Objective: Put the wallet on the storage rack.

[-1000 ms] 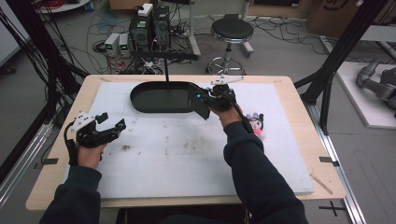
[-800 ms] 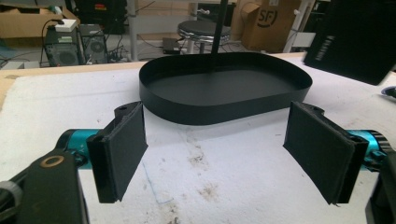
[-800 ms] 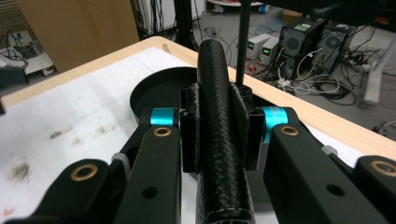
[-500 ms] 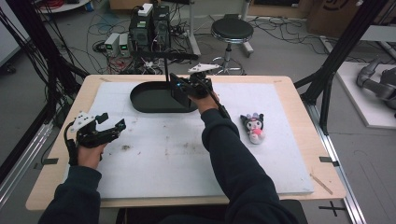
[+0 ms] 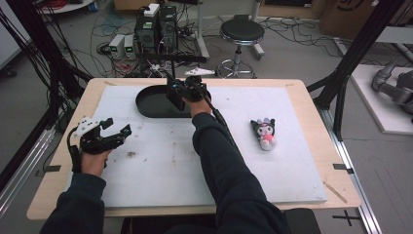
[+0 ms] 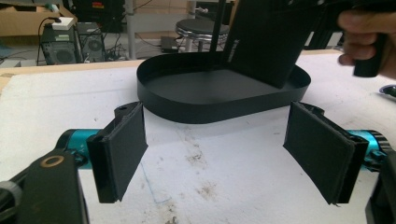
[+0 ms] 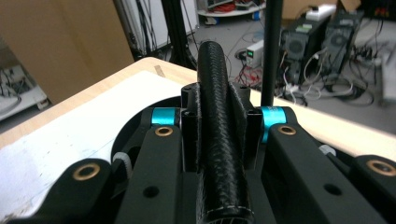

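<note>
Right tongs [image 7: 219,135] (clamped) around handle [image 7: 215,116]

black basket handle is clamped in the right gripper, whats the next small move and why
Probably slide the basket toward the table's middle. The right gripper is shut on the handle, while the basket sits near the far edge and the plush toy lies apart from it.
</note>
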Motion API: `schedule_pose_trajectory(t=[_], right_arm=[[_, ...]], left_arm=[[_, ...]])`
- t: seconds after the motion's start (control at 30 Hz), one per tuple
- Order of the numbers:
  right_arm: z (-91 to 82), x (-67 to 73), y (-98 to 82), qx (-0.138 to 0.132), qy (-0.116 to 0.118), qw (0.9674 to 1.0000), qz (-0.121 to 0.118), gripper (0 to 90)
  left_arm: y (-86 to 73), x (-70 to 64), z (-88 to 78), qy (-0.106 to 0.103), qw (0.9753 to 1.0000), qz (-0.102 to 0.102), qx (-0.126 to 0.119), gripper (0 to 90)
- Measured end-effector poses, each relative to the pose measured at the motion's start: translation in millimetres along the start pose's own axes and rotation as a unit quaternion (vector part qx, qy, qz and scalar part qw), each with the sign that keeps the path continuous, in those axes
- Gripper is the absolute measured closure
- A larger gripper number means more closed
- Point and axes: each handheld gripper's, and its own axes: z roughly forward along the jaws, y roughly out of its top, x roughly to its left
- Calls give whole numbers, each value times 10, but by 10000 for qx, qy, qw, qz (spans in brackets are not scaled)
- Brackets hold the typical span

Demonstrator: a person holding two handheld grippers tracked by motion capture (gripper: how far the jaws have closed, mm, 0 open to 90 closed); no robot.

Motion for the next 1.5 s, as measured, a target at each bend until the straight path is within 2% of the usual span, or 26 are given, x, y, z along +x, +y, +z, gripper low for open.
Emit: schedule_pose_trajectory(t=[0.13,0.2,0.23,0.3,0.33,0.4,0.43,0.47,0.5,0.53,0.6,0.67,0.7,0.8,0.87,0.97,1.03,1.1,1.2,1.27,1.33,1.37,1.4,1.43,1.5], right_arm=[[84,-80,-93,132,-175,9993,304,765],[102,-115,-121,271,-366,9986,286,762],[90,-158,-132,365,-544,9976,212,745],[80,-178,-126,404,-626,9971,168,726],[63,-190,-116,476,-790,9957,33,684],[35,-218,-102,605,-1067,9923,-201,648],[14,-249,-98,749,-1212,9893,-315,648],[0,-270,-100,888,-1375,9856,-426,648],[-15,-324,-119,1175,-1546,9797,-490,648],[-15,-324,-119,1175,-1546,9797,-490,648],[-27,-395,-148,1374,-1519,9782,-330,660],[-22,-406,-158,1405,-1547,9774,-311,657],[3,-429,-185,1497,-1540,9765,-172,645],[36,-430,-217,1579,-1502,9759,-145,636],[83,-397,-245,1552,-1459,9768,-200,604],[133,-340,-255,1527,-1176,9806,-368,448],[128,-316,-249,1561,-1192,9792,-519,371],[81,-331,-225,1609,-1247,9774,-572,303],[-45,-367,-172,1655,-1327,9754,-607,270],[-215,-402,-139,1475,-1250,9786,-703,270],[-392,-437,-121,1421,-1087,9812,-720,271],[-579,-482,-119,1522,-1012,9799,-795,271],[-682,-493,-133,1466,-1022,9804,-833,271],[-682,-493,-133,1466,-1022,9804,-833,271],[-885,-547,-164,1381,-948,9824,-830,274]], left_arm=[[0,16,-22,43,10000,-19,-25,206],[-3,30,-32,63,10000,-44,-29,206],[-5,37,-35,69,10000,-55,-28,206],[-10,41,-39,93,9999,-55,1,206],[-12,43,-40,84,9999,-56,9,208],[-12,39,-43,90,9999,-49,9,208],[-11,35,-44,90,9999,-53,4,208],[-11,34,-44,89,9999,-47,8,208],[-11,33,-42,92,9999,-41,16,208],[-11,32,-40,93,9999,-30,32,208],[-13,26,-35,83,10000,-26,32,209],[-13,23,-33,89,9999,-21,47,210],[-12,23,-34,81,10000,-7,53,210],[-13,23,-32,72,10000,-14,50,211],[-14,24,-32,69,10000,-14,55,210],[-13,27,-34,72,10000,-34,36,210],[-13,29,-37,71,10000,-35,36,210],[-17,28,-37,65,10000,-34,38,210],[-19,24,-39,57,10000,-31,37,211],[-20,21,-40,40,10000,-33,35,211],[-23,18,-36,43,10000,-24,35,210],[-24,14,-33,49,10000,-19,32,210],[-24,14,-32,39,10000,7,42,210],[-26,11,-28,32,10000,11,38,210],[-27,1,-24,24,10000,21,55,210]])
